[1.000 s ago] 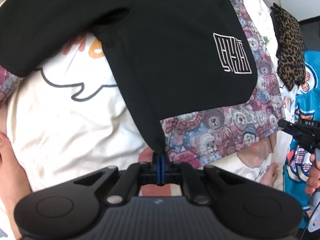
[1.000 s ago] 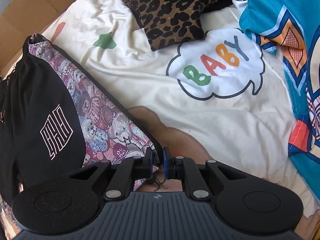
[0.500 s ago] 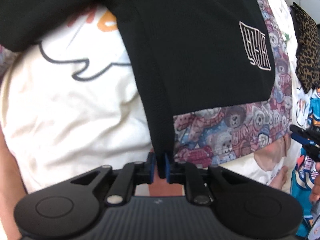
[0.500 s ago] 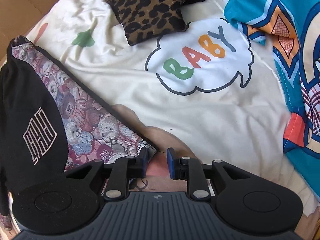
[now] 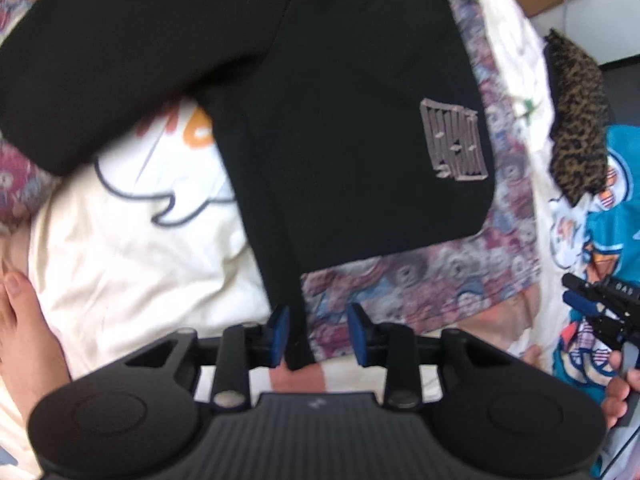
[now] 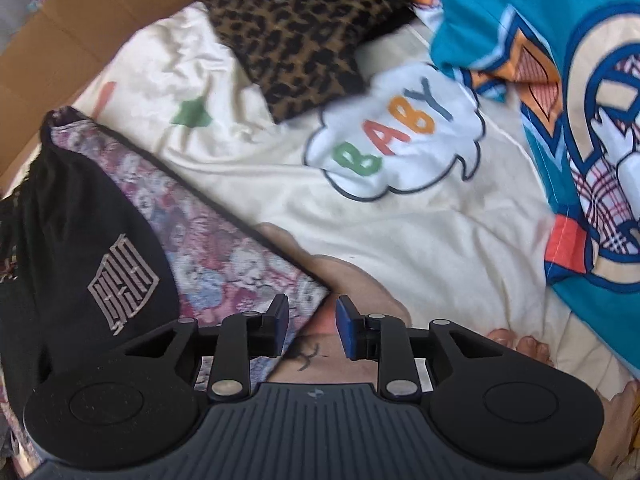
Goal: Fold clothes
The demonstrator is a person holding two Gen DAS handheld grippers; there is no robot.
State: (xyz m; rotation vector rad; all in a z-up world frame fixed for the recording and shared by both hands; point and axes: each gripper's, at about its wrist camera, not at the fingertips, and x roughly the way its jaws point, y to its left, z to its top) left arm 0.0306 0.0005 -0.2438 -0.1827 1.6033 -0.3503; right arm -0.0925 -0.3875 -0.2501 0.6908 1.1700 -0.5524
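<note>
A black top [image 5: 340, 120] with a pale square logo [image 5: 454, 144] lies spread over a bear-print garment [image 5: 420, 284] on the bed. My left gripper [image 5: 318, 334] is open, and the black top's ribbed hem corner [image 5: 296, 336] lies loose between its fingers. In the right wrist view my right gripper [image 6: 312, 330] is open too. The corner of the bear-print garment [image 6: 240, 264] reaches its left finger and nothing is held. The black top [image 6: 80, 220] sits at the left there. The right gripper [image 5: 592, 304] also shows at the right edge of the left wrist view.
A cream bedsheet [image 6: 400, 232] with a "BABY" cloud print [image 6: 396, 136] lies under everything. A leopard-print piece [image 6: 296, 24] and a teal printed garment [image 6: 560, 80] lie beyond. Cardboard [image 6: 72, 44] edges the bed. A person's bare foot [image 5: 24, 340] is at the left.
Both grippers have opened. The left one let go of the black hem corner. The right one let go of the bear-print corner, which now rests on the sheet.
</note>
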